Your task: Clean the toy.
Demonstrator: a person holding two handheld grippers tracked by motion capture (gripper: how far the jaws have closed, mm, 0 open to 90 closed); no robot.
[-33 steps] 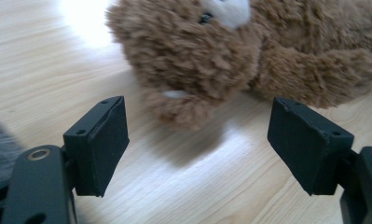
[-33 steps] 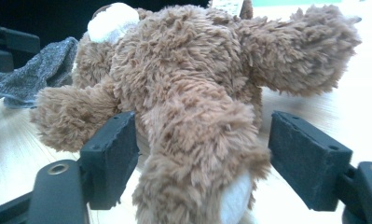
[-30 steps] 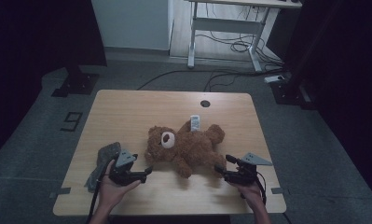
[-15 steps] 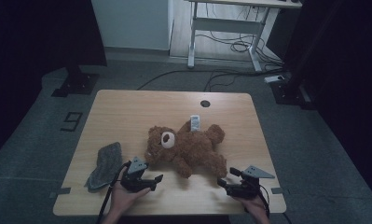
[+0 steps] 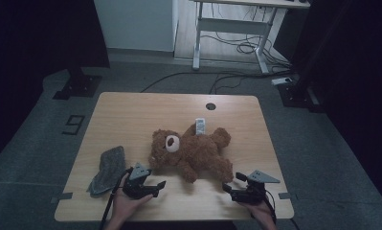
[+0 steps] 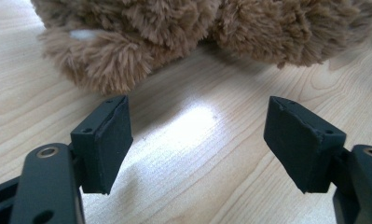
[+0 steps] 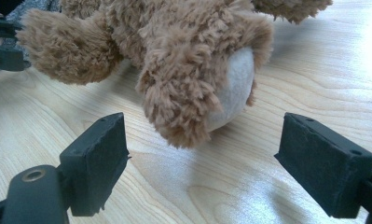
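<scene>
Left fingers: the left gripper (image 5: 152,184) has its black fingers (image 6: 104,142) spread wide with nothing but bare wood between them, low over the worktop near its front edge, left of the middle.
Right fingers: the right gripper (image 5: 229,188) has just been opening; its fingers (image 7: 97,158) stand wide apart with nothing gripped, the bear's foot lying just ahead of the gap and touching neither finger.
Teddy bear: the brown plush teddy bear (image 5: 193,149) lies on its back around the middle of the worktop (image 5: 131,110), head toward the left edge, legs toward the front right corner.
Foot: the pale sole of the foot (image 7: 232,91) faces the right gripper, resting on the wood.
Arm: a furry arm (image 6: 106,63) lies just beyond the left fingers, apart from them.
Tag: a small white tag (image 5: 200,126) sticks up at the bear's far side.
Cloth: a grey cloth (image 5: 107,168) lies by the front left corner, just beside the left gripper.
Hands: a hand (image 5: 126,208) comes in over the front edge behind each gripper.
</scene>
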